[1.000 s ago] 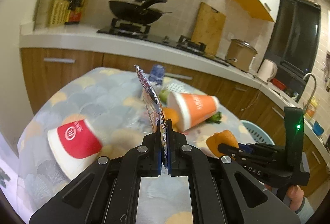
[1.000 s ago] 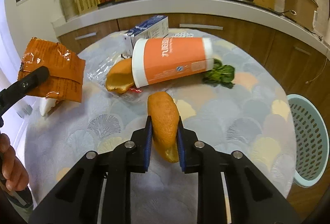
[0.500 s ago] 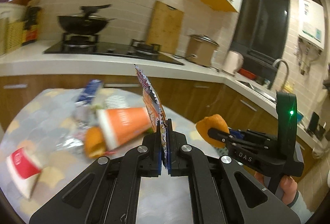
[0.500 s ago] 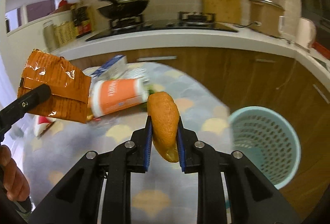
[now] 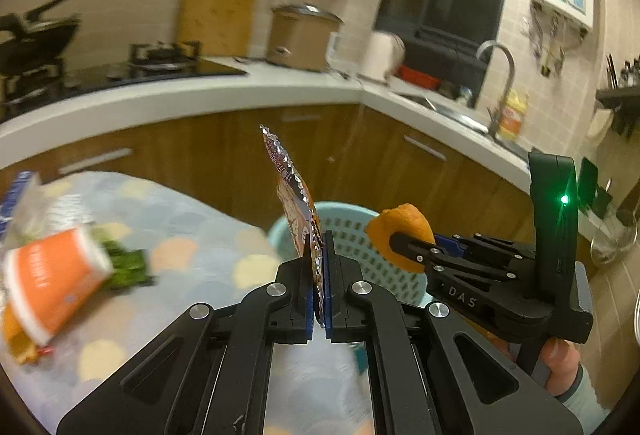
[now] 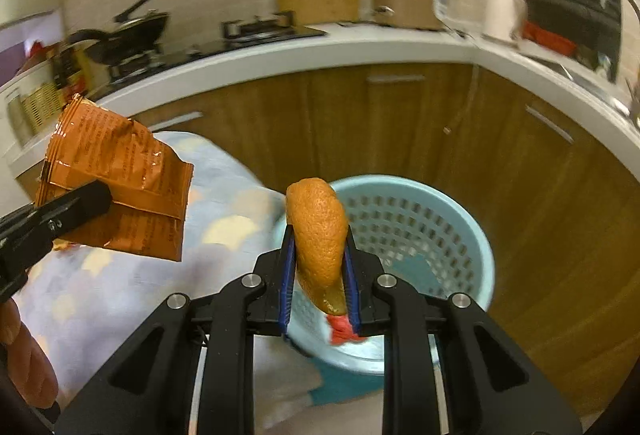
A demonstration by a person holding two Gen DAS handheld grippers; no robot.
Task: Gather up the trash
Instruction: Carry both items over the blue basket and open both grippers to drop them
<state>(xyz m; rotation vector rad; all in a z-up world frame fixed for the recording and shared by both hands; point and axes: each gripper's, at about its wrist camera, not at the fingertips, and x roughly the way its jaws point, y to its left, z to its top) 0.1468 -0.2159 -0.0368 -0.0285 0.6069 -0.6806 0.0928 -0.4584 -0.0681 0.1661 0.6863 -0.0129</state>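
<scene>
My left gripper is shut on an orange snack wrapper, seen edge-on; the wrapper also shows flat in the right wrist view, held over the table's right edge. My right gripper is shut on a piece of orange peel, which also shows in the left wrist view, above the near rim of a light blue perforated bin. The bin stands on the floor beside the table and holds some red and blue scraps.
A round table with a scallop-pattern cloth carries an orange cup on its side, green leaves and other trash at the left. Wooden cabinets and a white counter curve behind the bin.
Both grippers have swung right, away from the table's middle, toward the blue bin. The peel is now over the bin's rim. Both grips are unchanged.
</scene>
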